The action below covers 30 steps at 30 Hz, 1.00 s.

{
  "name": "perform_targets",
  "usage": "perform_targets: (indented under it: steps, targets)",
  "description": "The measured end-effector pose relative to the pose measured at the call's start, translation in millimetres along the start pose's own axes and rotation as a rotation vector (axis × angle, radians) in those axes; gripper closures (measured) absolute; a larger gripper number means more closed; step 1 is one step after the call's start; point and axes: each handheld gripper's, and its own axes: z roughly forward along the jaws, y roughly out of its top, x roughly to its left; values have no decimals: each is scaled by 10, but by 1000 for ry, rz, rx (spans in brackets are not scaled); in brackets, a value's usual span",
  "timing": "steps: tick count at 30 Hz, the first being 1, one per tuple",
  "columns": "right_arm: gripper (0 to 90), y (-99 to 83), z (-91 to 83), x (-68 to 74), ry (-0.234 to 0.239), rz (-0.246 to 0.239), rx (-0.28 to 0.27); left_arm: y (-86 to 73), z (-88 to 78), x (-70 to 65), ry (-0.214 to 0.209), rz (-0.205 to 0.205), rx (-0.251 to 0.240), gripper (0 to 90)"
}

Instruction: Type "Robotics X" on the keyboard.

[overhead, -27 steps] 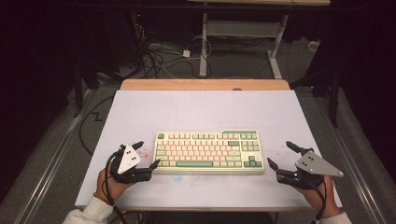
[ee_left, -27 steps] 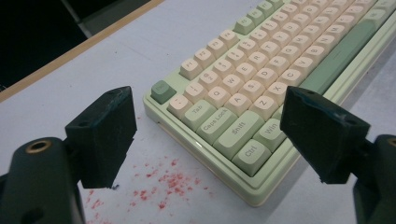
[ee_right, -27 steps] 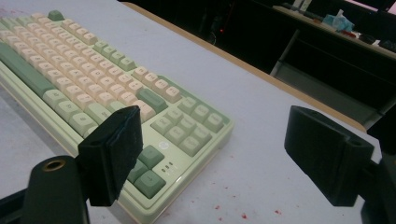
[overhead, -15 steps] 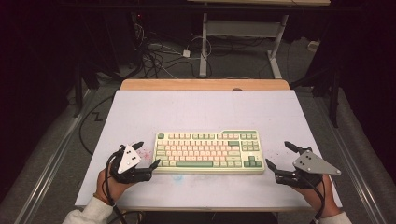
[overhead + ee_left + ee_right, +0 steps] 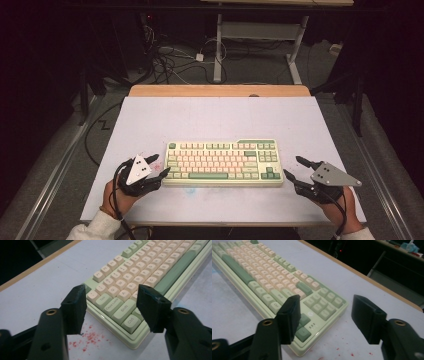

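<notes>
A pale green keyboard [image 5: 222, 162] with cream and green keys lies across the front middle of the white table [image 5: 220, 117]. My left gripper [image 5: 161, 164] sits at its left end, open, the fingertips close to the case. In the left gripper view the jaws of the left gripper [image 5: 112, 308] frame the keyboard's [image 5: 140, 267] Tab, Caps Lock and Shift corner, with nothing pressed between them. My right gripper [image 5: 292, 166] stands open just off the right end. In the right gripper view the jaws of the right gripper [image 5: 328, 317] frame the keyboard's [image 5: 262, 272] arrow-key corner.
Red specks [image 5: 90, 338] stain the table by the keyboard's front left corner, and more red specks [image 5: 347, 350] lie near its right end. A wooden strip [image 5: 220, 90] edges the far side of the table. Cables [image 5: 175, 60] and a desk frame [image 5: 260, 37] lie on the floor beyond.
My right gripper has edged a little left, closer to the keyboard's right end. The left gripper and the keyboard have stayed put.
</notes>
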Motion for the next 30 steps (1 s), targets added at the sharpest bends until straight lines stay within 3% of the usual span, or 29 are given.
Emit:
perform_targets:
  steps: [2,4,10,19,22,25,30]
  targets:
    - [553,3,-2,-1,7,1,1,0,4,-6,-12,9,11,497]
    - [646,19,4,7,21,-8,9,-2,6,-15,-11,6,21,626]
    - [785,41,17,40,38,-24,15,-7,12,-5,-38,3,37,727]
    - [852,50,49,73,62,-39,24,-8,22,-17,-47,12,49,754]
    - [900,59,63,92,71,-43,25,-6,27,-25,-54,15,54,814]
    - [900,63,76,103,83,-39,29,1,29,-25,-57,28,58,875]
    - [900,86,122,138,97,-51,33,13,54,-17,-79,25,69,877]
